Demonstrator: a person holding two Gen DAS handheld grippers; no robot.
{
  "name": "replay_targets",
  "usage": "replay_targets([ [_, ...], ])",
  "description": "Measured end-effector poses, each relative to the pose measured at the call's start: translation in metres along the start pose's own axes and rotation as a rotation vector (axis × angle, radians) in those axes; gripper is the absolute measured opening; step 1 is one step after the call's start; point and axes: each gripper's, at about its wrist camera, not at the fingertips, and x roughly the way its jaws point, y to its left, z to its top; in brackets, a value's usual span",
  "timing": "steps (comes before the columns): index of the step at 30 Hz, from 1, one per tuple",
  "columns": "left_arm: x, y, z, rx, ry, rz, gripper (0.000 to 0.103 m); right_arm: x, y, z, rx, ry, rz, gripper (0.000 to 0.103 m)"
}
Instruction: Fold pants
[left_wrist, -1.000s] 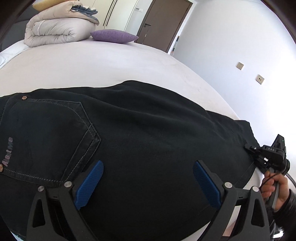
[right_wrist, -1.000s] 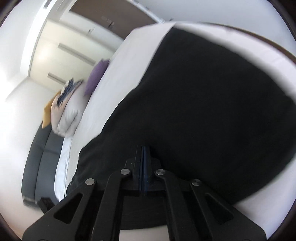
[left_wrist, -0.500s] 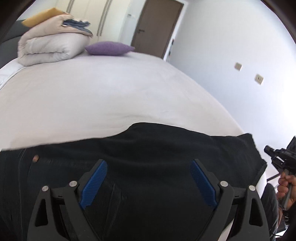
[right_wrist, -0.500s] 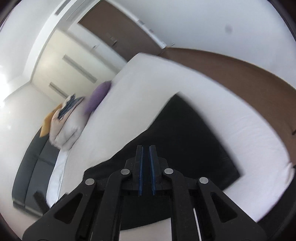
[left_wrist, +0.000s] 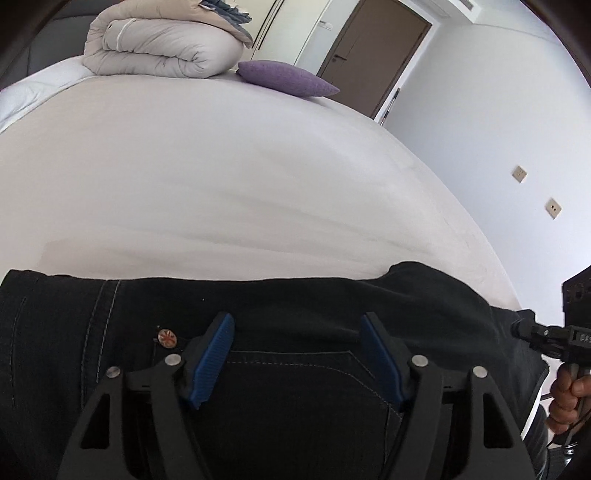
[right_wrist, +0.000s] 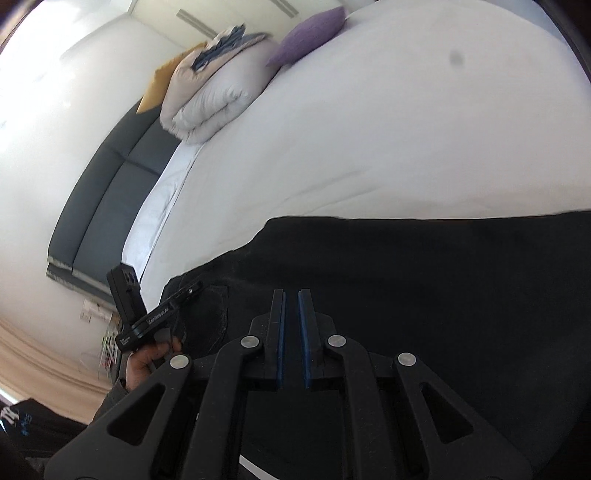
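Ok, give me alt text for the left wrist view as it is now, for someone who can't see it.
The left gripper, its blue-padded jaws wide open, hovers over black pants lying along the near edge of a white bed. A rolled duvet and purple pillow sit at the far end.

Home bedroom, wide white bed, rolled duvet, purple cushion, brown door

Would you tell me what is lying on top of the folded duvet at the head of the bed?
A blue-grey folded cloth lies on the folded duvet; what lies beneath the cloth is covered.
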Motion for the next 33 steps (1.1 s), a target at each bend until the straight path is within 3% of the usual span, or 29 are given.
replay_targets([
  [6,0.003,0.004,0.000,-0.014,-0.001,-0.006,0.073,0.132,0.040,0.038,0.014,0.145,0.009,0.008],
  [8,0.005,0.006,0.000,-0.017,-0.006,-0.007,0.073,0.164,0.034,0.046,0.033,0.138,-0.014,0.001],
  [10,0.006,0.011,0.001,-0.026,-0.011,-0.016,0.073,0.173,0.012,0.048,0.111,0.098,0.026,0.000],
  [15,0.009,0.021,0.004,-0.055,-0.010,-0.061,0.073,0.156,-0.016,0.070,0.143,-0.025,-0.053,0.000],
  [18,0.006,0.024,0.001,-0.061,-0.016,-0.079,0.073,0.122,-0.048,0.070,0.209,-0.090,-0.055,0.000],
  [19,0.004,0.025,0.001,-0.065,-0.017,-0.087,0.073,0.091,-0.062,0.068,0.220,-0.105,-0.063,0.000],
  [21,-0.002,0.029,0.000,-0.084,-0.027,-0.098,0.073,0.052,-0.076,0.060,0.236,-0.159,-0.131,0.000],
  [24,-0.019,0.025,-0.003,-0.066,-0.042,-0.041,0.075,-0.016,-0.103,0.042,0.313,-0.259,-0.183,0.003],
  [26,-0.032,0.018,-0.005,-0.038,-0.062,0.025,0.078,-0.043,-0.110,0.029,0.359,-0.292,-0.156,0.004],
  [28,-0.042,0.013,-0.008,-0.036,-0.076,0.046,0.082,-0.038,-0.095,0.025,0.313,-0.226,-0.088,0.004],
  [30,-0.046,0.007,-0.013,-0.036,-0.076,0.087,0.089,-0.004,-0.058,0.030,0.210,-0.132,-0.003,0.004],
  [33,-0.029,0.008,-0.028,-0.032,0.001,0.142,0.093,0.054,-0.015,0.036,0.093,0.023,0.065,0.004],
])
